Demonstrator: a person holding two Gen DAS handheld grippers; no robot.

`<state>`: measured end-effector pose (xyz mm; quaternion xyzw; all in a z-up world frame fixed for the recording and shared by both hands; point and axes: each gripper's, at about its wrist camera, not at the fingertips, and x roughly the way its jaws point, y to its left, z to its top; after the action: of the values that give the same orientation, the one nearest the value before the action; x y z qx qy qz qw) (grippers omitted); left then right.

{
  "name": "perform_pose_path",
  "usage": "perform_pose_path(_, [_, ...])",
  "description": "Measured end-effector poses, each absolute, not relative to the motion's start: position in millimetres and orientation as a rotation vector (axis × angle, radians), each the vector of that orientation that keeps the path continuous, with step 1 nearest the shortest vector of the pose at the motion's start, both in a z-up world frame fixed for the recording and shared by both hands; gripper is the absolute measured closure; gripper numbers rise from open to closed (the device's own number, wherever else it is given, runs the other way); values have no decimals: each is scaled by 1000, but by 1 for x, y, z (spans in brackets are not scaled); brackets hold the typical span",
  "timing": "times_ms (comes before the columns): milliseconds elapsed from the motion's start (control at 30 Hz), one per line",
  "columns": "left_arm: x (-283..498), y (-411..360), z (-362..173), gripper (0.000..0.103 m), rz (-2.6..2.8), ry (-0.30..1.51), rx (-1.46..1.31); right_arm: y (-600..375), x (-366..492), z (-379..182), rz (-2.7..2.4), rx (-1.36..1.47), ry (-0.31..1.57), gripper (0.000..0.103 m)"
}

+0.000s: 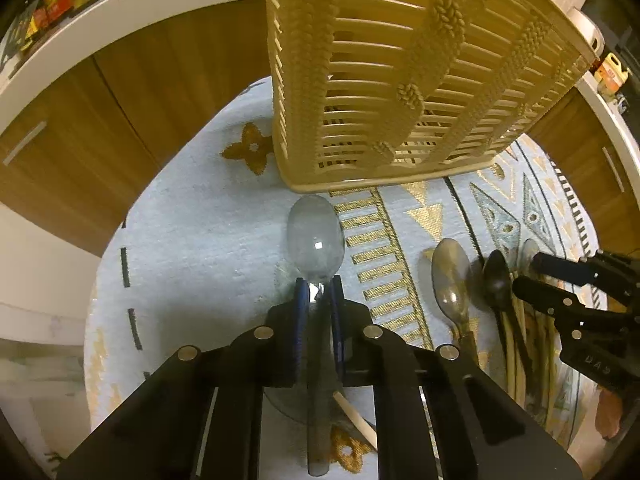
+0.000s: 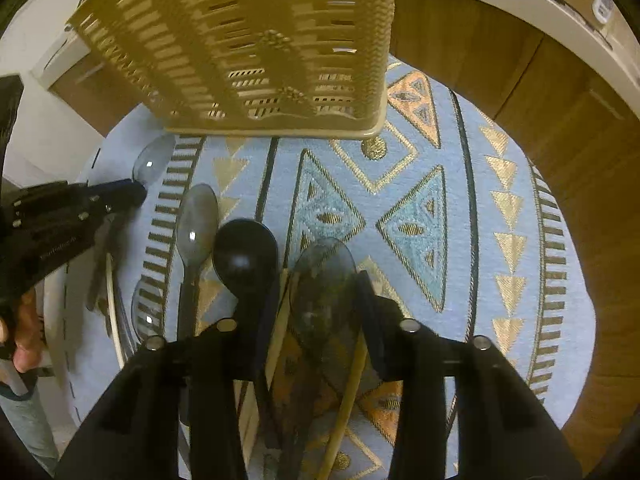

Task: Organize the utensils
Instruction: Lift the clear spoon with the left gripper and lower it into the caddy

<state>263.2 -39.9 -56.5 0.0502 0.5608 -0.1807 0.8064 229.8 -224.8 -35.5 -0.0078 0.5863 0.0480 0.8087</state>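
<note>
Slatted beige basket (image 1: 384, 80) (contents hidden) stands beyond loose spoons (image 2: 224, 248).

Your clear plastic spoon (image 1: 316, 236) points bowl-first at the basket (image 1: 400, 80), its neck pinched between your left claw (image 1: 319, 292) fingers, the tip just short of the basket's base. That basket is cream, slatted plastic with woven-look bands, standing on the patterned rug (image 1: 192, 240). Off to your right lies the rest of the pile: a smoky translucent spoon (image 2: 196, 220), a black ladle-like spoon (image 2: 245, 254) just beside it, and a grey see-through spoon (image 2: 324, 280) sitting between your right claw (image 2: 318, 312) fingers, over pale wooden chopsticks (image 2: 278, 340).
</note>
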Motion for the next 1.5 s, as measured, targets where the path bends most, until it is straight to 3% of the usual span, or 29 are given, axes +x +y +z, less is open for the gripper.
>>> perform_pose_path(333, [234,-17,-29,94,-476,1033,-89,-233,180,-1,145,-55,1050,74])
perform_pose_path(633, [187,0,42,94,-512,741,-132,-263,127,55,222,37,840,74])
perform_pose_path(1100, [174,-3,157,94,-433,270,-183,-261,138,150,258,59,447,74])
perform_pose_path(1267, [202,-15,170,94,-419,192,-210,-262,165,180,220,65,335,74])
perform_pose_path(1500, [249,-25,146,94,-419,175,-240,-271,209,192,132,81,251,74])
